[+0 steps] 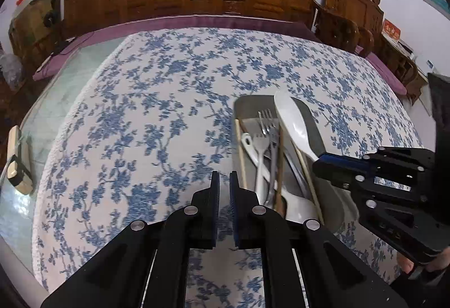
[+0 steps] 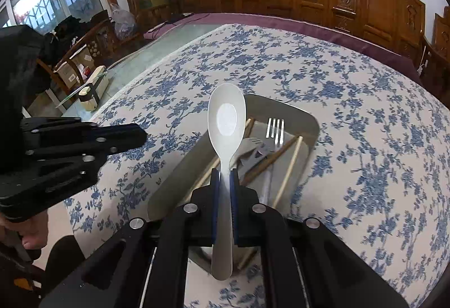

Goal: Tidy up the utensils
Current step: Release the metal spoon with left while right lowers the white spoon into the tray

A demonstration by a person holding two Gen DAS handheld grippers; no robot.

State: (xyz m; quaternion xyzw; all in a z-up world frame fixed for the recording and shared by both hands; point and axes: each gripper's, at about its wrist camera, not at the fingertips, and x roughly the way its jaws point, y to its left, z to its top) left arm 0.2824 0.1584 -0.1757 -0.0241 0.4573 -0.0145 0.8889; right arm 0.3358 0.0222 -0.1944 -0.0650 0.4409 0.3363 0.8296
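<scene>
Right hand-held gripper (image 2: 224,181): clamped on white spoon (image 2: 226,122) handle, bowl forward over gray tray (image 2: 306,118), likely for placement beside forks (image 2: 274,129) and chopsticks (image 2: 289,167). Left hand-held gripper (image 1: 224,181): closed, empty, beside tray over desk (image 1: 140,111).

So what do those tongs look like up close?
Both are made of black plastic. The left tongs and the right tongs each have two flat fingers lined with ridged blue pads, angular arms with cut-out slots behind them, and round silver bolts at the joints.
</scene>
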